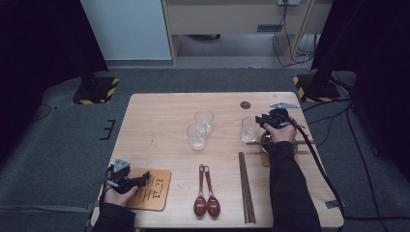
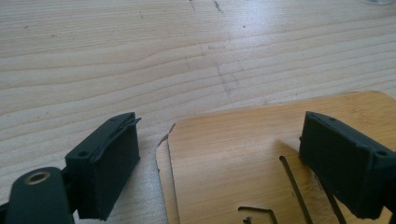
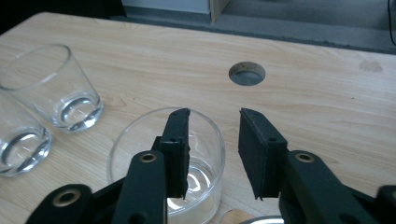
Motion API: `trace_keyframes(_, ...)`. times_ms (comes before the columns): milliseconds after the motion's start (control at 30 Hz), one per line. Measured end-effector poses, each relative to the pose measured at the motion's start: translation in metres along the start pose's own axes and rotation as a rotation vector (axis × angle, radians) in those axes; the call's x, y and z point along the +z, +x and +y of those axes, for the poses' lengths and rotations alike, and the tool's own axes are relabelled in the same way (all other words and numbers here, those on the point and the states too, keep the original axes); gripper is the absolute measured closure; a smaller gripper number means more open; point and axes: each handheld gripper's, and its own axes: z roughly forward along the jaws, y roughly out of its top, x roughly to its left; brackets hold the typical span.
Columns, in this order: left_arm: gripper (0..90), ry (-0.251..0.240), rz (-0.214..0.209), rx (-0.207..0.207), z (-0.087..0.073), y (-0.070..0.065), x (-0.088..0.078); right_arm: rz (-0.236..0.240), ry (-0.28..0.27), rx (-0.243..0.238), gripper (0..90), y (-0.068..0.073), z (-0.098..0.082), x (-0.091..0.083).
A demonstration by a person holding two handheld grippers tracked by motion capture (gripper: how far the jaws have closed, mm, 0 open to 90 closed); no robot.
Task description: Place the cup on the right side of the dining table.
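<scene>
Seen from the high view, a table setting is being laid out on a pale wooden surface (image 1: 159,116): two red-brown spoons (image 1: 206,195) and a pair of dark chopsticks (image 1: 246,186) are lined up at the near edge, while two clear tumblers (image 1: 200,129) are kept together at the centre. A third clear, straight-sided drinking glass (image 1: 249,129) is stood upright at the right, just beside the right gripper (image 1: 263,121), presumably as one diner's place. The left gripper (image 1: 140,180) is rested at a light bamboo coaster (image 1: 153,188), seemingly in waiting.

In the left gripper view, the jaws are held apart with nothing clamped, one to each side of the coaster's corner (image 2: 261,154).

In the right gripper view, the jaws are parted to a moderate gap astride the glass's rim (image 3: 212,135), one inside and one outside. No pad is pressed against the wall, so the glass is judged released on the surface.
</scene>
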Motion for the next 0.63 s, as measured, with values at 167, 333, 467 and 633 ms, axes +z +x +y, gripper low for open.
trace_keyframes(167, 11.1, 0.000, 0.000, -0.001, 0.000, 0.000, 0.000, -0.006, -0.032, -0.004, 52.2, 0.000, 0.002, -0.022)
trace_keyframes(333, 10.9, 0.000, 0.000, -0.001, 0.000, 0.000, 0.000, -0.007, -0.064, -0.009, 44.9, 0.000, 0.000, -0.041)
trace_keyframes(467, 10.8, 0.001, 0.000, -0.001, 0.000, 0.000, 0.000, 0.007, -0.083, 0.002, 37.2, -0.001, -0.007, -0.057)
trace_keyframes(633, 10.3, 0.001, -0.001, 0.001, 0.000, -0.001, 0.000, 0.003, -0.111, 0.007, 31.2, -0.006, -0.022, -0.079)
